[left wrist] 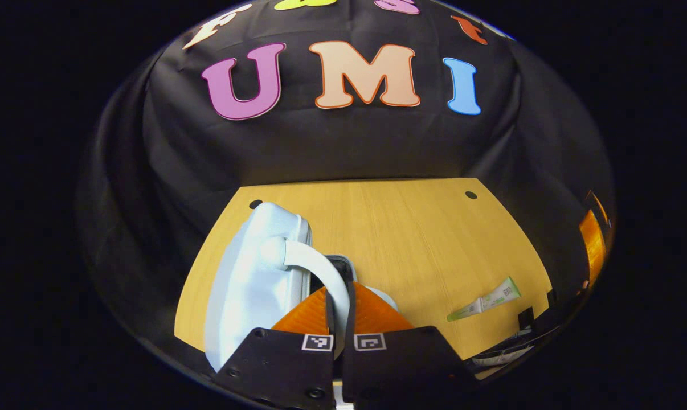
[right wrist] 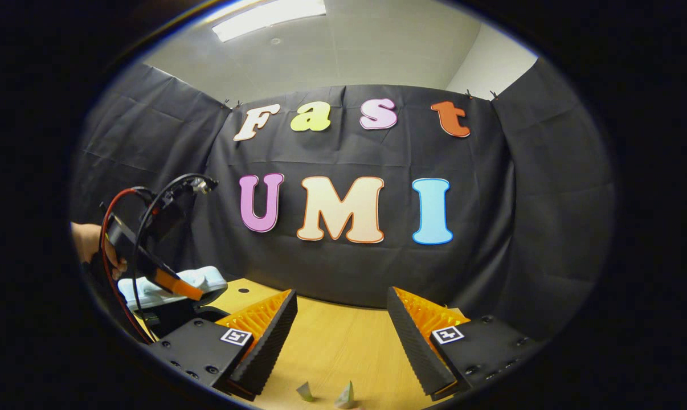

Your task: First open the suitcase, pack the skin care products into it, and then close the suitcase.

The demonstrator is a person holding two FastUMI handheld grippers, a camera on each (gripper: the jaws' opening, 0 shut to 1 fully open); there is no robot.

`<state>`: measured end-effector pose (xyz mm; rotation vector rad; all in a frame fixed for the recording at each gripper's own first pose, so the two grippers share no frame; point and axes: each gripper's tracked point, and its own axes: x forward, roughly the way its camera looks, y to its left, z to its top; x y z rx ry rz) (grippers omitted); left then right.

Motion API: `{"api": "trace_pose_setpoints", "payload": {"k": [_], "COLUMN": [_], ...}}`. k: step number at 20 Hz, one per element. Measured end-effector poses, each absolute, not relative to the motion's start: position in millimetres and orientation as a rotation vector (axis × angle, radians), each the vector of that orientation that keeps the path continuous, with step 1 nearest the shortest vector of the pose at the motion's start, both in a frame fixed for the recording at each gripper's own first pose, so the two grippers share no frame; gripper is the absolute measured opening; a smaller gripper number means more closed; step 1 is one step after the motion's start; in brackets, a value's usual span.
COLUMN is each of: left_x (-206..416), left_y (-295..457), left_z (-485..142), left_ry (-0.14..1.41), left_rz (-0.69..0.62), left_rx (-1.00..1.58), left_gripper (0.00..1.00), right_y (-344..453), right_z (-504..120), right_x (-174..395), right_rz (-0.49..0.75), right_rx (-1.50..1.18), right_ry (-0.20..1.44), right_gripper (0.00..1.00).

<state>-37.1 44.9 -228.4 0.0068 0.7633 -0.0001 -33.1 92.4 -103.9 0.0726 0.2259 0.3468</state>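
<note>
The wooden table (left wrist: 412, 239) is light yellow, with two small dark holes near its far edge, and black cloth hangs behind it on every side. A white ceiling with a long lamp (right wrist: 269, 12) shows above the cloth. The pale blue suitcase (left wrist: 252, 279) sits on the table's left part, its lid lifted a little. The left gripper (left wrist: 340, 319) has its fingers pinched tight on the white handle (left wrist: 320, 270). A skin care tube (left wrist: 486, 300) lies well apart, to the right. The right gripper (right wrist: 340, 336) hangs over the table — fingers spread wide, holding nothing.
</note>
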Motion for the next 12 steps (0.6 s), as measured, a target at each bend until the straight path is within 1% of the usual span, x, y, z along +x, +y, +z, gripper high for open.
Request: {"api": "trace_pose_setpoints", "payload": {"k": [3,7,12], "left_x": [-31,-29,-26], "left_y": [59,95,141], "left_z": [-219,-207,-195], "left_ry": [0.724,0.686,0.616], "left_rz": [0.024,0.072,0.165], "left_rx": [0.007,0.069,0.106], "left_gripper": [0.00,0.00,0.00], "right_y": [109,129,153], "right_z": [-102,-100,-98], "right_x": [-36,-41,-47], "right_rz": [0.354,0.368,0.362], "right_rx": [0.079,0.069,0.061], "right_ry": [0.232,0.234,0.236], "right_gripper": [0.98,0.99,0.98]}}
